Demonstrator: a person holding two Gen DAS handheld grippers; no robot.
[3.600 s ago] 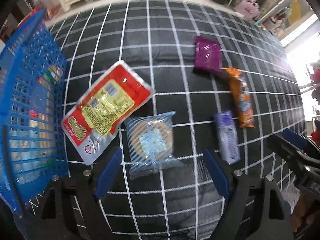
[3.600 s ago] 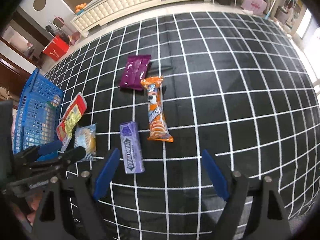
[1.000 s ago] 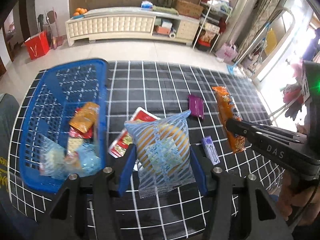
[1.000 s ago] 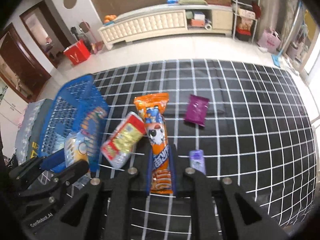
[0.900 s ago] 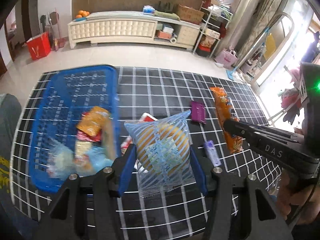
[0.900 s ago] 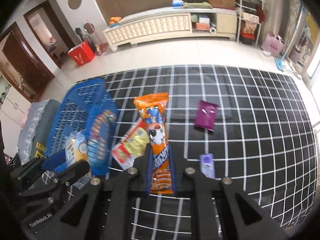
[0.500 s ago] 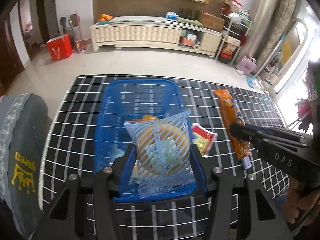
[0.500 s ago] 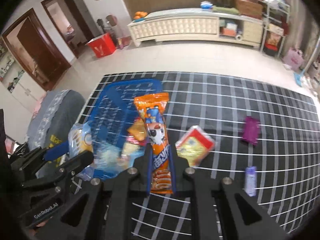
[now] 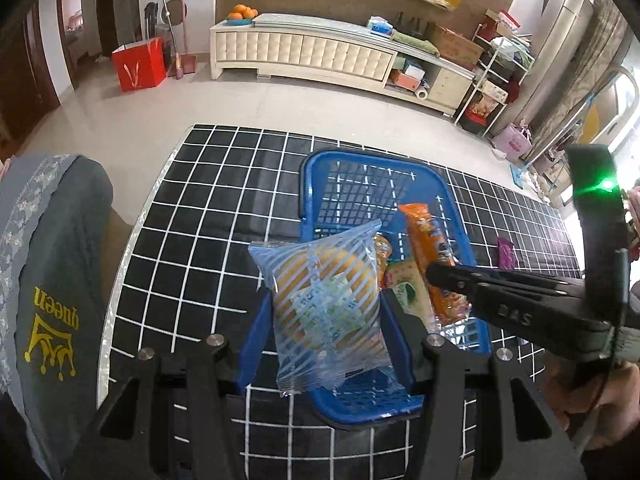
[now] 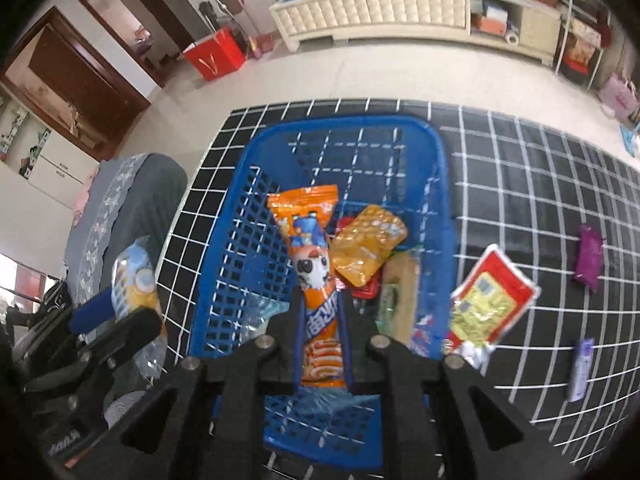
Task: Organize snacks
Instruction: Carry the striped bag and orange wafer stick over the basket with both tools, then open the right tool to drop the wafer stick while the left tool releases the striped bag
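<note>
My left gripper (image 9: 326, 320) is shut on a clear blue-striped bag with a round bun (image 9: 326, 304) and holds it above the near left edge of the blue basket (image 9: 372, 164). My right gripper (image 10: 320, 320) is shut on a long orange snack pack (image 10: 314, 272) and holds it over the basket (image 10: 352, 136); that pack also shows in the left wrist view (image 9: 430, 248). Several snacks lie in the basket, among them an orange pouch (image 10: 366, 254). The left gripper with its bun bag shows at the left of the right wrist view (image 10: 134, 284).
On the black grid tablecloth (image 10: 520, 184) to the right of the basket lie a red and yellow pack (image 10: 486, 300), a purple pack (image 10: 588, 256) and a small purple gum pack (image 10: 580, 364). A grey chair back (image 9: 44, 264) stands at the table's left end.
Both grippers have swung left with their snacks, from above the loose packs to above the basket. The basket now lies in front of both cameras.
</note>
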